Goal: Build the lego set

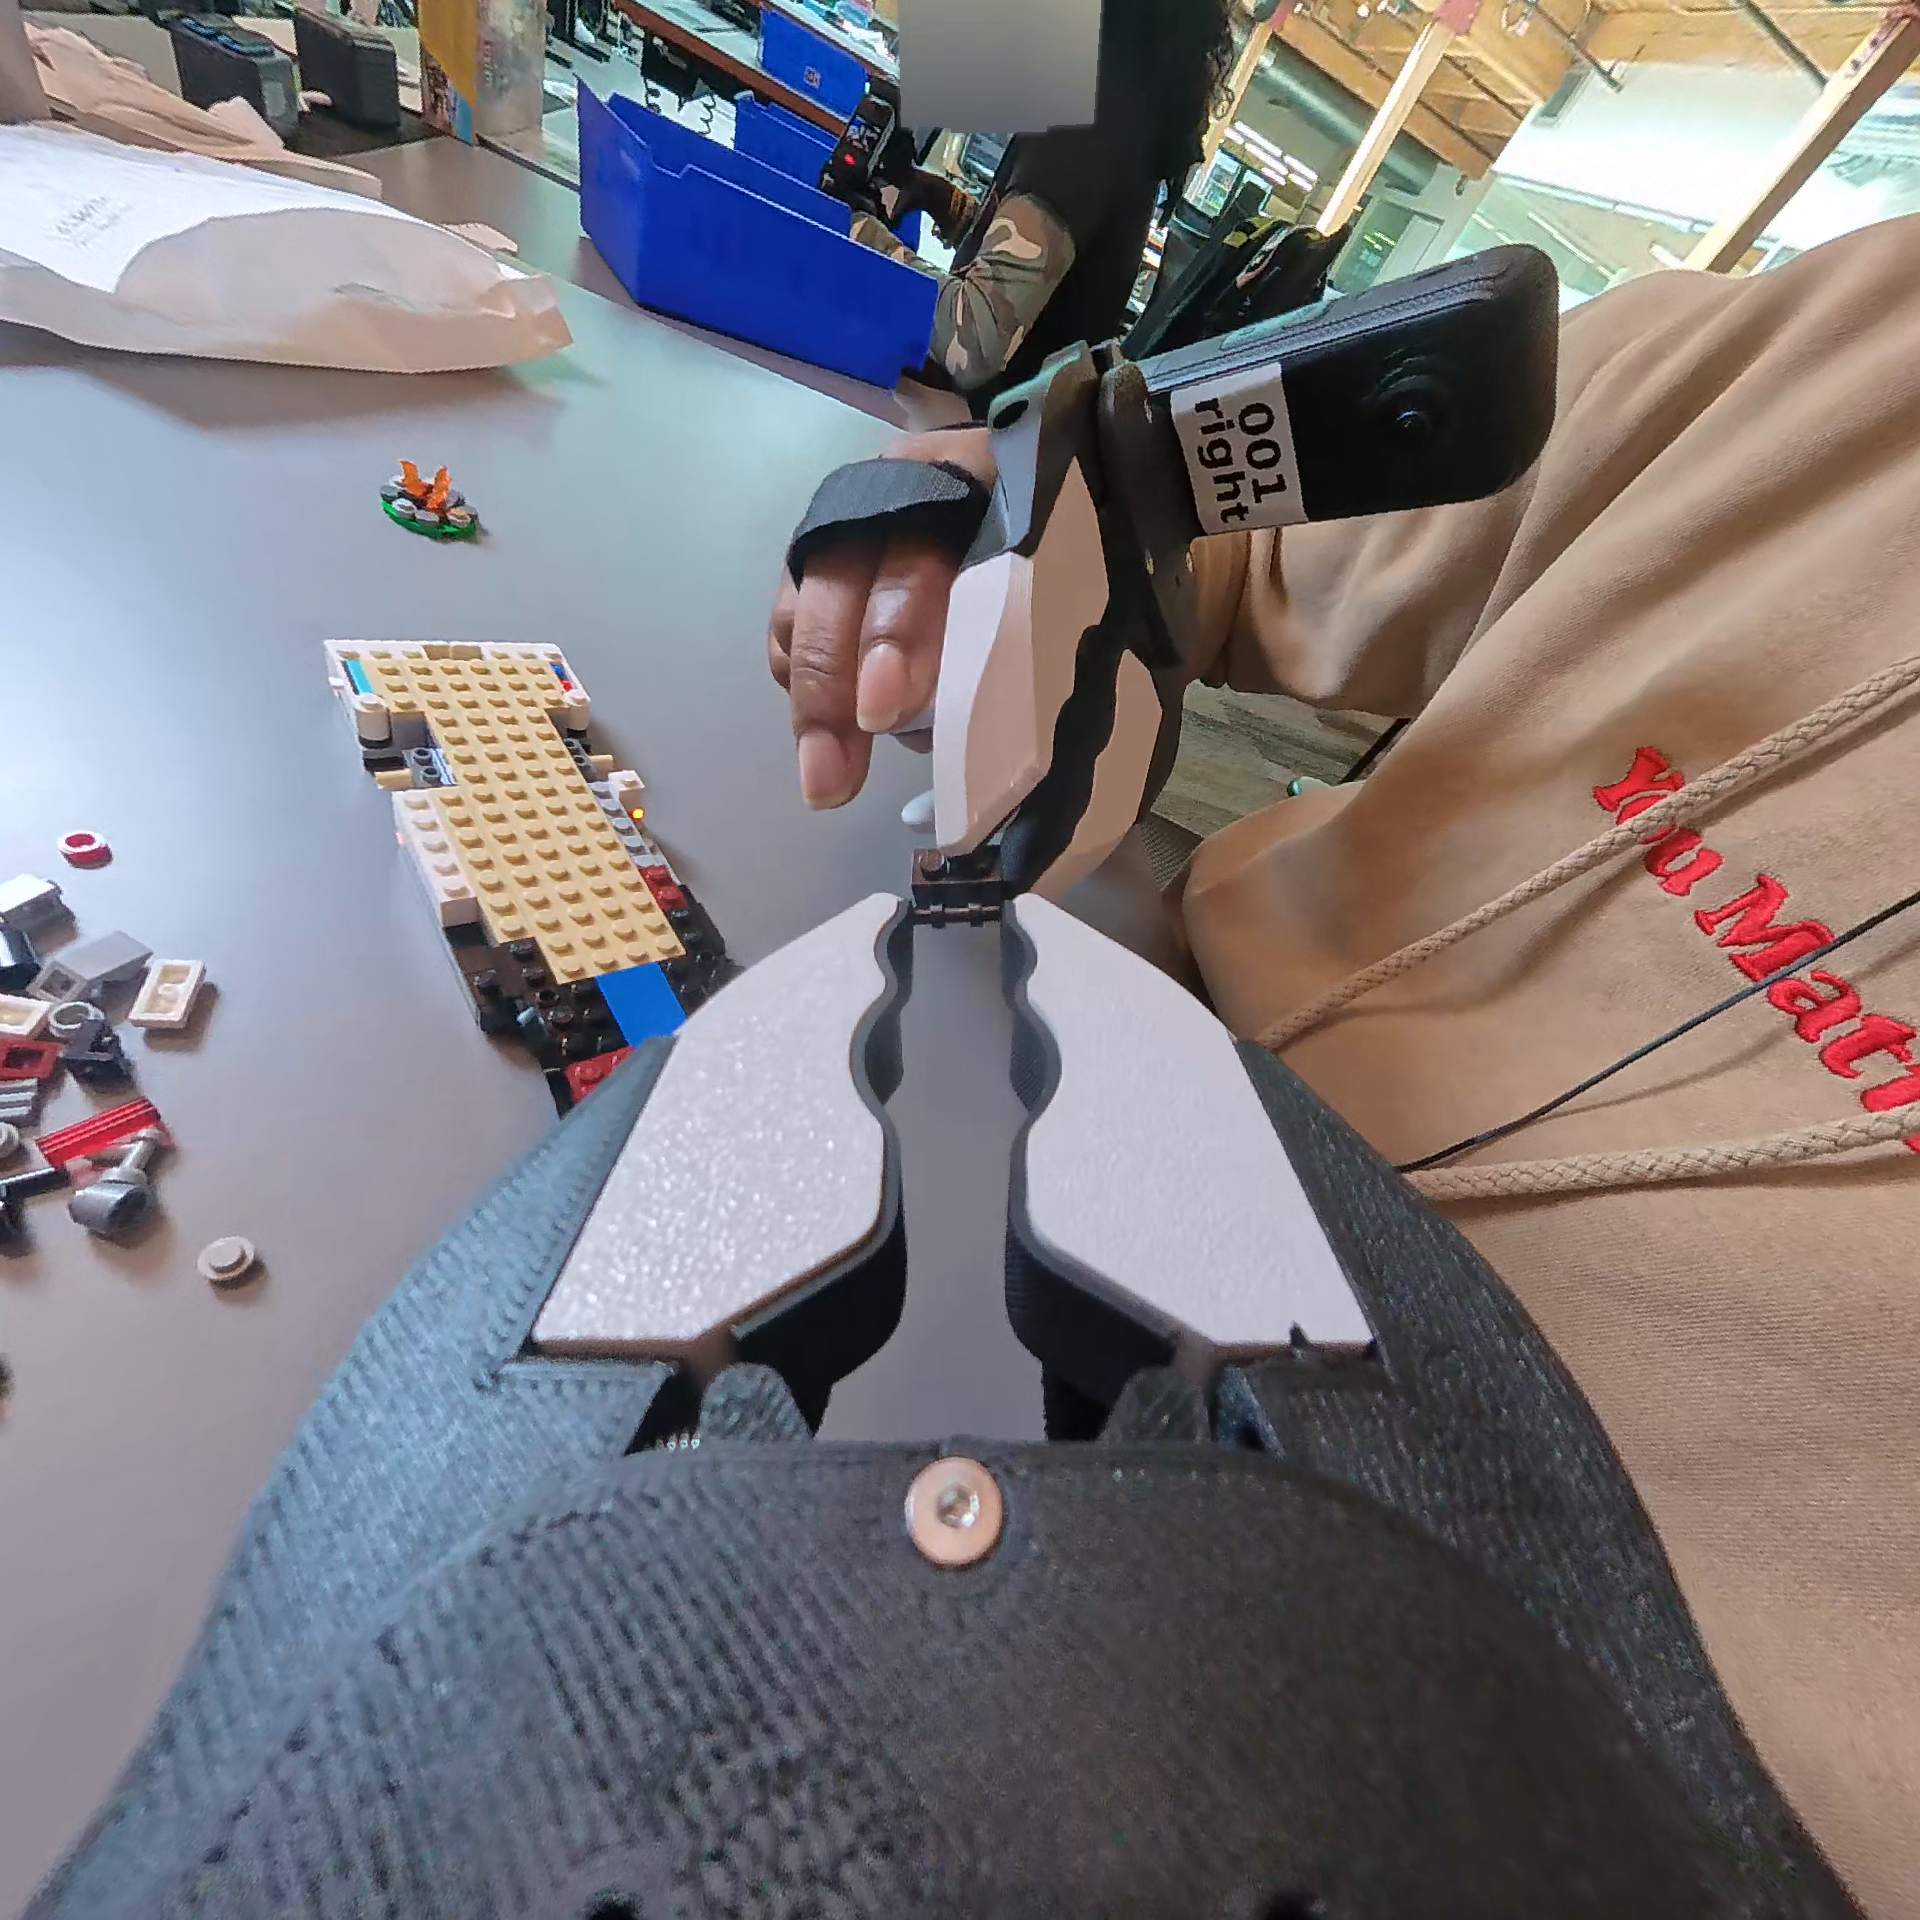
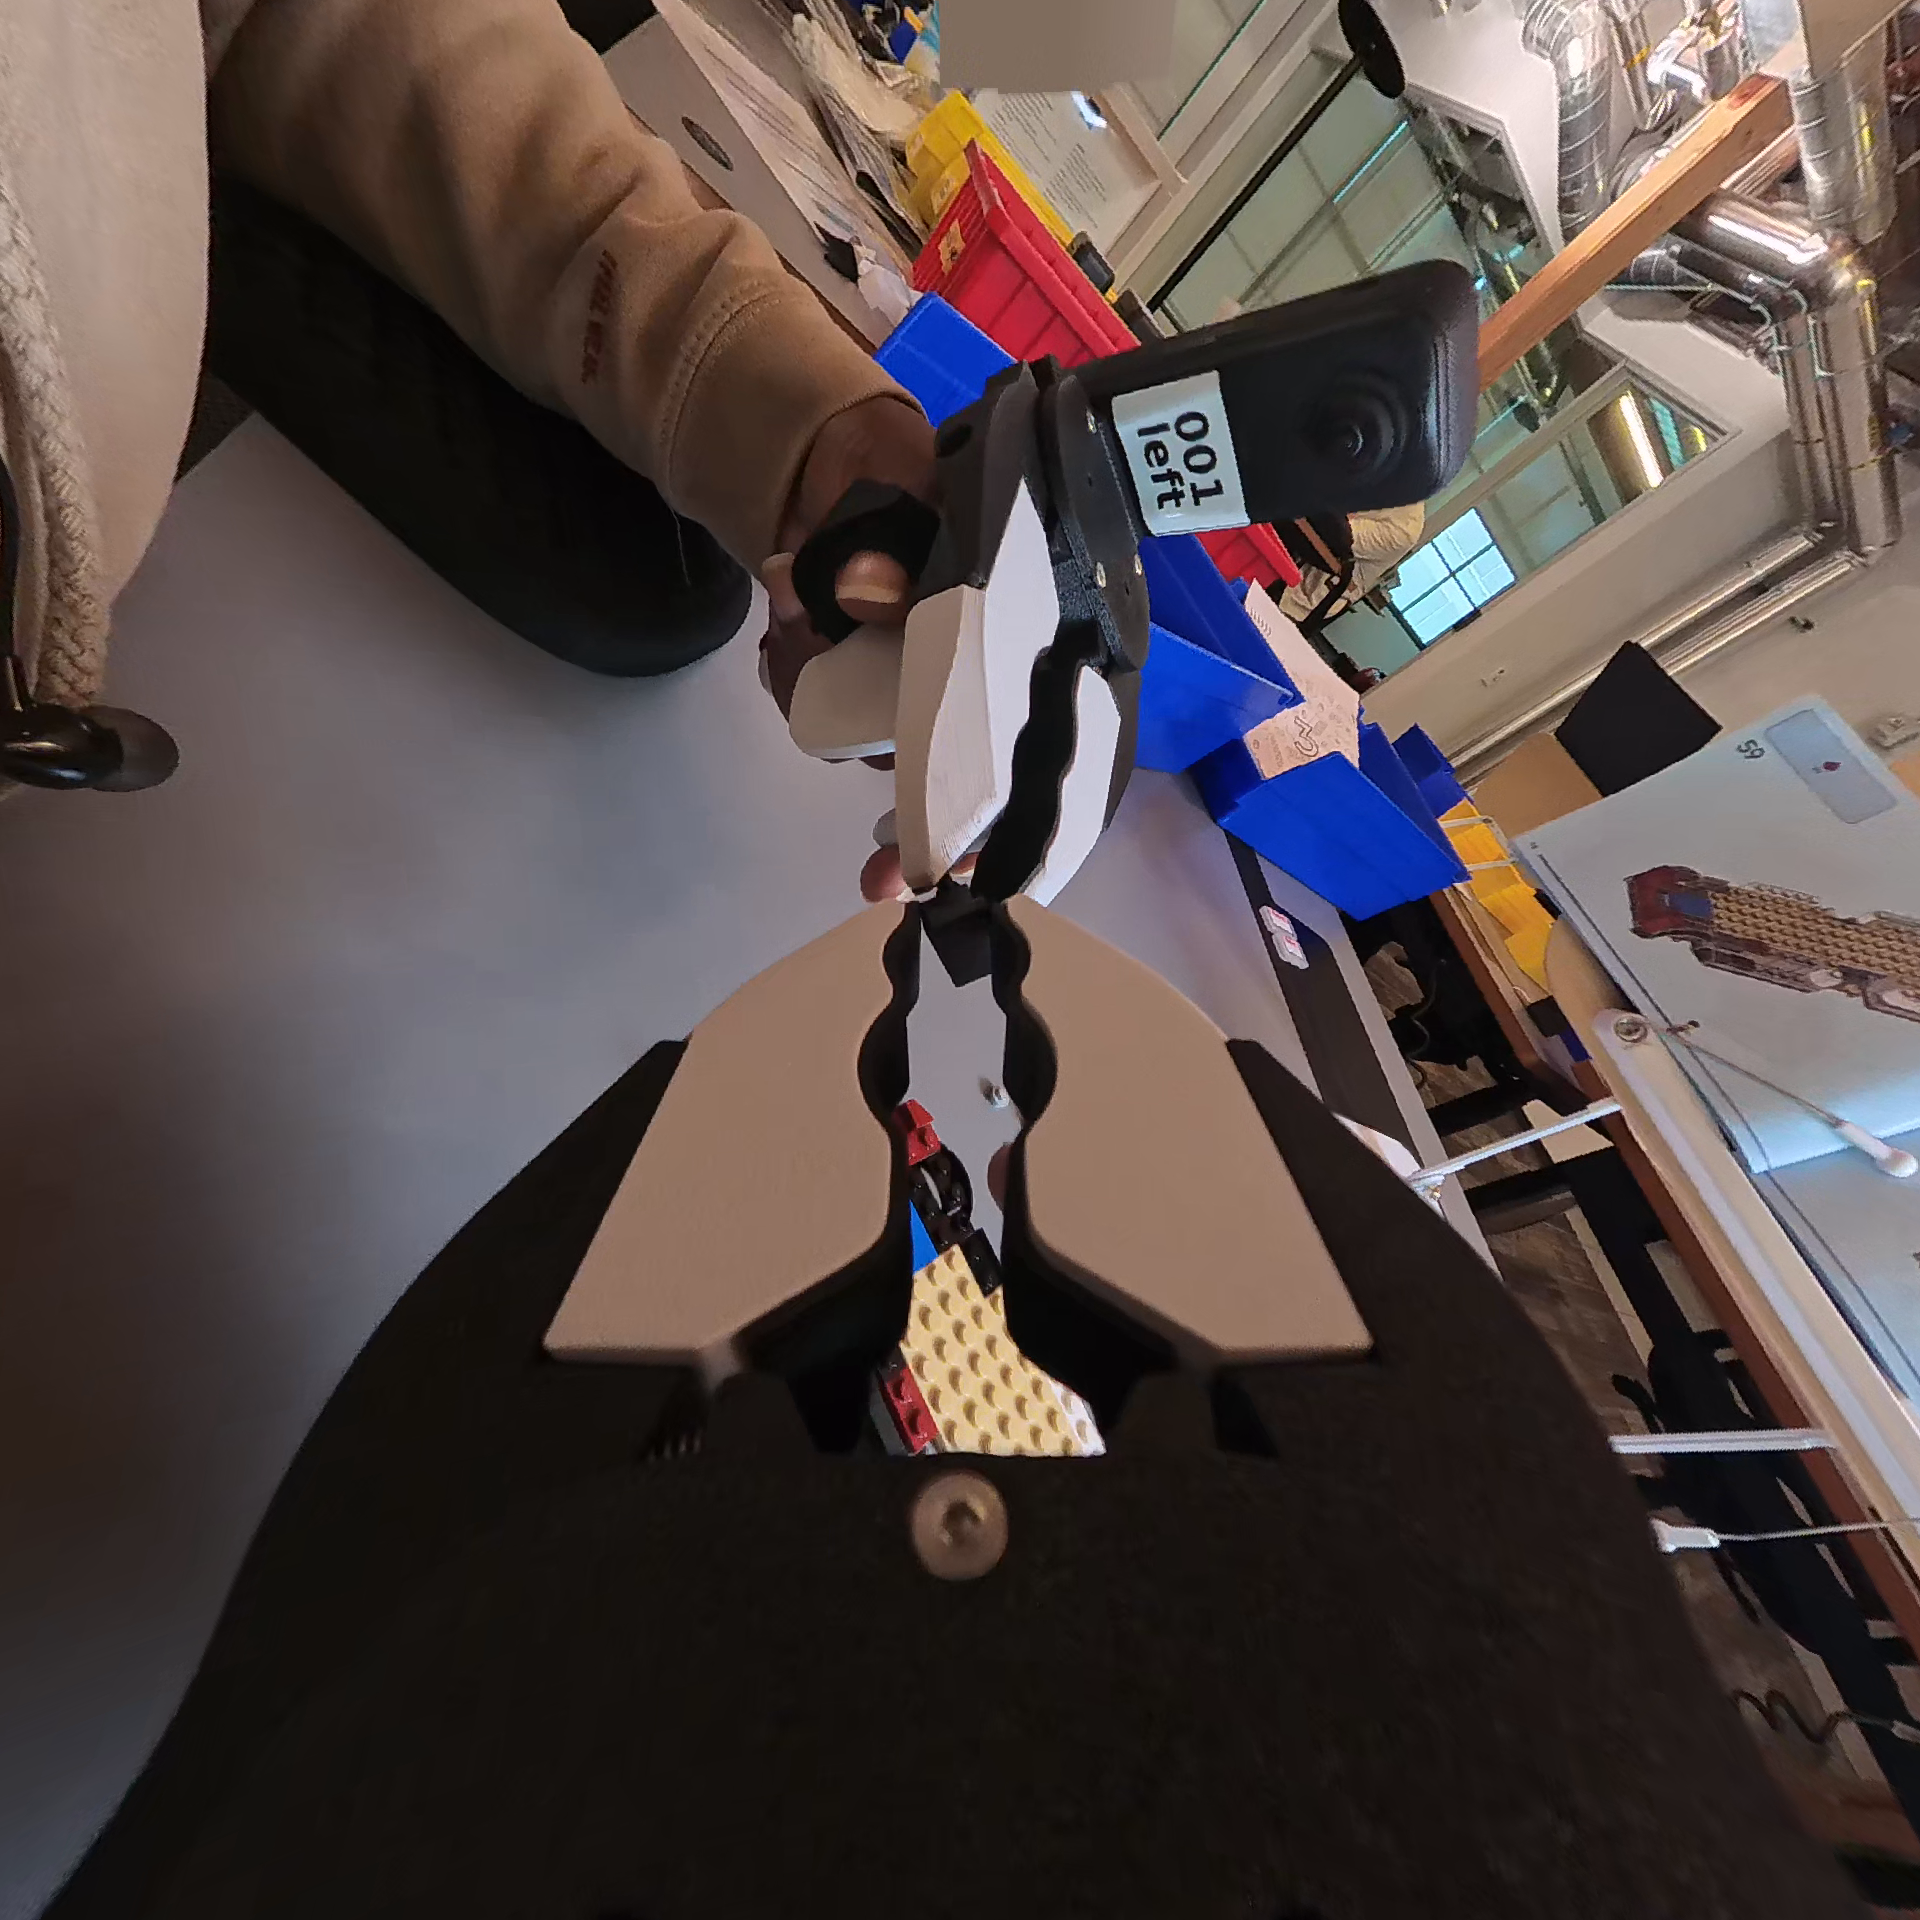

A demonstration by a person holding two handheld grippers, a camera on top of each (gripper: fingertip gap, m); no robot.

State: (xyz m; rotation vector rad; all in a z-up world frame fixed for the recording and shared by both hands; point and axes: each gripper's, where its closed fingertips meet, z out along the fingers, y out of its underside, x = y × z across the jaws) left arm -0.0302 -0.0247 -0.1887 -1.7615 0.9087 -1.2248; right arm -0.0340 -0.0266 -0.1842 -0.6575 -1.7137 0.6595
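Note:
In the left wrist view my left gripper (image 1: 957,914) is shut on a small black brick stack (image 1: 956,902) and holds it above the grey table (image 1: 260,582). My right gripper (image 1: 987,847) comes down from above, its tips on the stack's top. In the right wrist view my right gripper (image 2: 958,925) is shut on a black brick (image 2: 961,948), both pads against it. The left gripper (image 2: 958,885) meets that brick from above, tip to tip. A hand holds each gripper.
A brick model with a tan studded deck (image 1: 520,810) lies left of the grippers and also shows between the right fingers (image 2: 977,1371). Loose bricks (image 1: 94,1039) lie at the far left, with a small green and orange piece (image 1: 428,501), a white bag (image 1: 260,260), blue bins (image 1: 748,239) and an open booklet (image 2: 1766,935). Left and right tips are no more than a few centimetres apart.

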